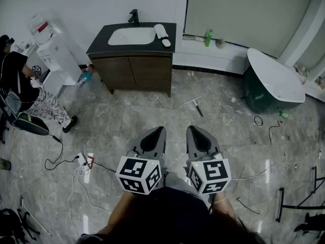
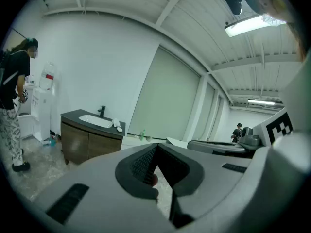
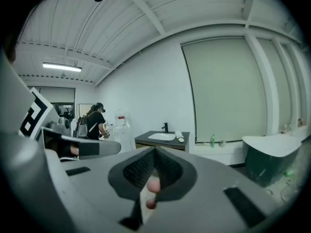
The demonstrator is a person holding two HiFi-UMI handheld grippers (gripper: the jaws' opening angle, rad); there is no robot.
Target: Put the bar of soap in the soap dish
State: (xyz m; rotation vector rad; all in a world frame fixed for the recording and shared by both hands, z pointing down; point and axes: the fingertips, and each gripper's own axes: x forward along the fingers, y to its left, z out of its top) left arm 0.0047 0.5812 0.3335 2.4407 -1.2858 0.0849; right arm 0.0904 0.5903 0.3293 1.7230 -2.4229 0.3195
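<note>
A dark-topped vanity [image 1: 133, 65] with a white basin stands across the room against the far wall. On its right end lie a long white soap dish [image 1: 160, 30] and, just in front of it, a small white oval bar of soap [image 1: 166, 42]. Both grippers hang low and near me, far short of the vanity. My left gripper [image 1: 155, 132] and my right gripper [image 1: 196, 131] are shut with nothing between the jaws. The left gripper view shows its shut gripper [image 2: 156, 149] and the vanity [image 2: 90, 130] at the left. In the right gripper view the shut gripper [image 3: 154, 152] points at the vanity [image 3: 163, 139].
A person [image 1: 15, 80] stands at the left by a white water dispenser [image 1: 53, 55]. A dark green bathtub [image 1: 271, 83] sits at the right. A squeegee [image 1: 194, 104] lies on the marble floor, with cables and a power strip [image 1: 84, 164] at the left. A green bottle [image 1: 208, 37] stands on the ledge.
</note>
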